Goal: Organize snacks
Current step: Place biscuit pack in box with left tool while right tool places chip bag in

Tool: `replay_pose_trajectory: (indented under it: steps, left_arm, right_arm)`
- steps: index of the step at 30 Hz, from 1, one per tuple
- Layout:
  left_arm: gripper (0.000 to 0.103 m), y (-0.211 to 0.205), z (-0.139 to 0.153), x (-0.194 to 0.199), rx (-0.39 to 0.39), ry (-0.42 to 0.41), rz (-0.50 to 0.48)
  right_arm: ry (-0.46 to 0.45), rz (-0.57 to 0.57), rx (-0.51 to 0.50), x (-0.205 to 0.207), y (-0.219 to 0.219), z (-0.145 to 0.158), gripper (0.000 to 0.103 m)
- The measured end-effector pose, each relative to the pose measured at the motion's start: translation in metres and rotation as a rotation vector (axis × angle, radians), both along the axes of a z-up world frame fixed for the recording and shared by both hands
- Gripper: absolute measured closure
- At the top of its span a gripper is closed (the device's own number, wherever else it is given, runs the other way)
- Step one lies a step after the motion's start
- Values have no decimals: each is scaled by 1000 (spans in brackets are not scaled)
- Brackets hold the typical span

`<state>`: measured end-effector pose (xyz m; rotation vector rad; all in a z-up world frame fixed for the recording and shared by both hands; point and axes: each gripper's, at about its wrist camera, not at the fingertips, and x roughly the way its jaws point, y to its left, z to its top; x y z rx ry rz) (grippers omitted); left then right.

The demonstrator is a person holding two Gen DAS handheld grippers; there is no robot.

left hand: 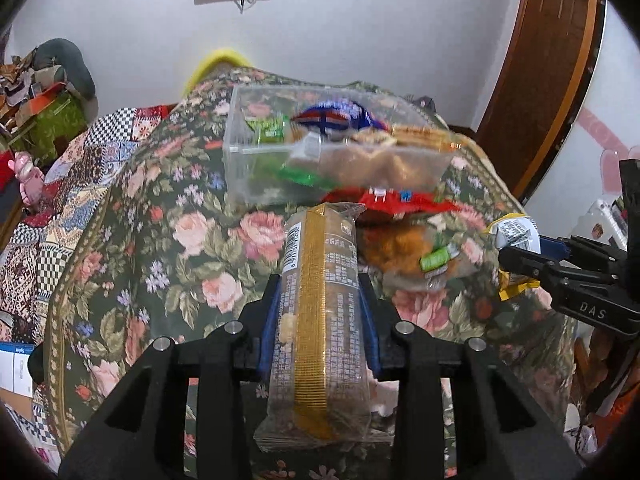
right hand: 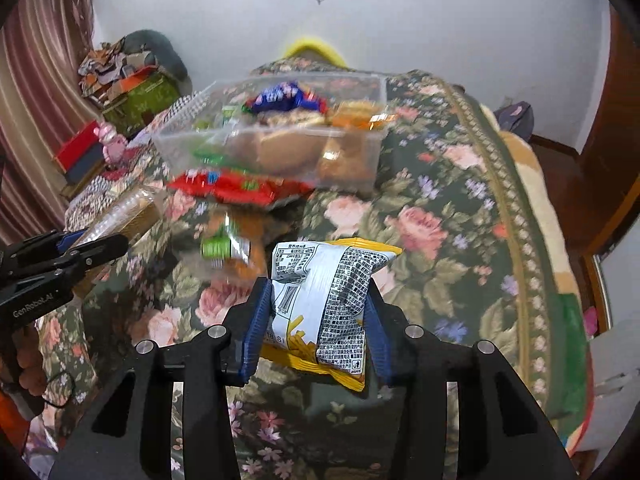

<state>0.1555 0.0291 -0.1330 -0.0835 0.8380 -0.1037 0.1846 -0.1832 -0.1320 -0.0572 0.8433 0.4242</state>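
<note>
My left gripper (left hand: 320, 280) is shut on a long clear biscuit pack with a gold strip (left hand: 320, 320), held above the floral cloth. My right gripper (right hand: 320, 292) is shut on a white and yellow chip bag (right hand: 324, 300). A clear plastic box (left hand: 256, 168) holding several snacks stands ahead; it also shows in the right wrist view (right hand: 180, 148). A red packet (left hand: 400, 202) and an orange snack bag with a green label (left hand: 404, 252) lie on the cloth in front of the box. The right gripper with its bag shows in the left wrist view (left hand: 516, 256).
The floral cloth (left hand: 160, 240) covers a raised surface that drops off at its left and right edges. A patchwork blanket and a pink toy (left hand: 28, 180) lie at the left. A wooden door (left hand: 540, 80) stands at the back right.
</note>
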Motion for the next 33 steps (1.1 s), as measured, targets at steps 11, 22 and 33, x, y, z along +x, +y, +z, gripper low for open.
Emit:
replay_pose_trajectory:
  steps: [11, 22, 33]
  left_arm:
    - [68, 6, 43, 25, -35, -89, 10]
    - [68, 17, 62, 79, -25, -123, 43]
    - [68, 23, 48, 139, -14, -85, 63]
  right_arm:
    - [-118, 16, 17, 20, 12, 43, 62]
    - [-193, 27, 5, 66, 39, 69, 62]
    - [-171, 0, -26, 127, 54, 62, 62]
